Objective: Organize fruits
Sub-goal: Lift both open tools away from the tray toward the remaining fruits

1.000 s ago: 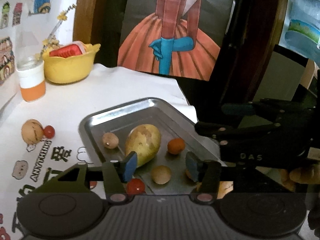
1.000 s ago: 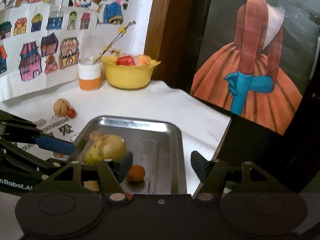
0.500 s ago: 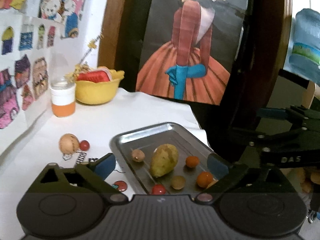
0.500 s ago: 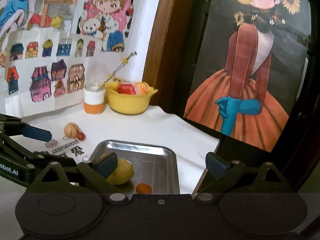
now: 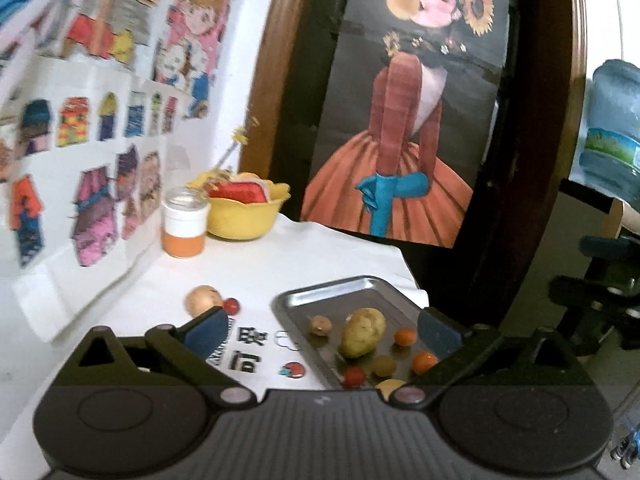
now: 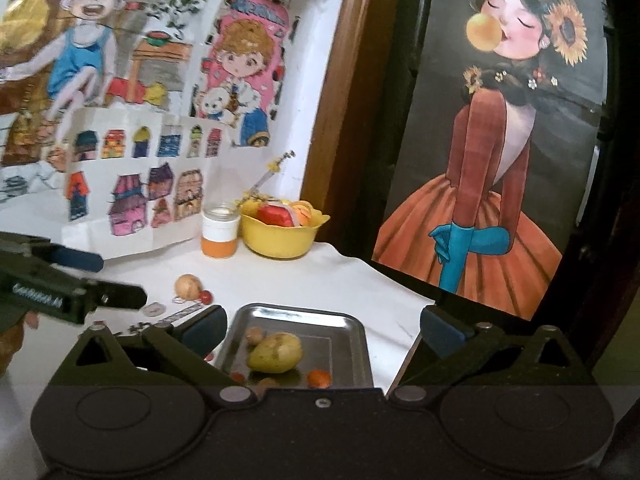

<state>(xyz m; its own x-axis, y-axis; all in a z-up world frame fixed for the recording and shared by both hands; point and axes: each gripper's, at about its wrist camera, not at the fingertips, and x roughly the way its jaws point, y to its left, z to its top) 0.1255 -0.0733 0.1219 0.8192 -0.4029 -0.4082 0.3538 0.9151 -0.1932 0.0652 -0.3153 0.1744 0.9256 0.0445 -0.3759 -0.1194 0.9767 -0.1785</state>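
A metal tray (image 5: 340, 288) (image 6: 344, 322) on the white tablecloth holds a yellow-green pear (image 5: 362, 332) (image 6: 276, 353), a brown walnut-like fruit (image 5: 321, 325), small orange fruits (image 5: 405, 337), a red cherry tomato (image 5: 354, 377) and a tan round fruit (image 5: 384, 365). Left of the tray lie a tan round fruit (image 5: 202, 298) (image 6: 187, 286) and a red cherry tomato (image 5: 232, 306) (image 6: 205, 297). My left gripper (image 5: 322, 330) hangs open and empty, high above the tray's near-left side. My right gripper (image 6: 322, 330) is open and empty too, raised over the tray's near edge.
A yellow bowl (image 5: 248, 216) (image 6: 280, 236) with red and orange items and a white-and-orange jar (image 5: 185, 226) (image 6: 220, 236) stand at the back by the wall. The framed picture (image 5: 404, 120) rises behind the table edge. A water bottle (image 5: 612, 132) is at right.
Both grippers have pulled back and risen away from the tray, and their jaws have spread wider. The fruit in the tray has stayed put.
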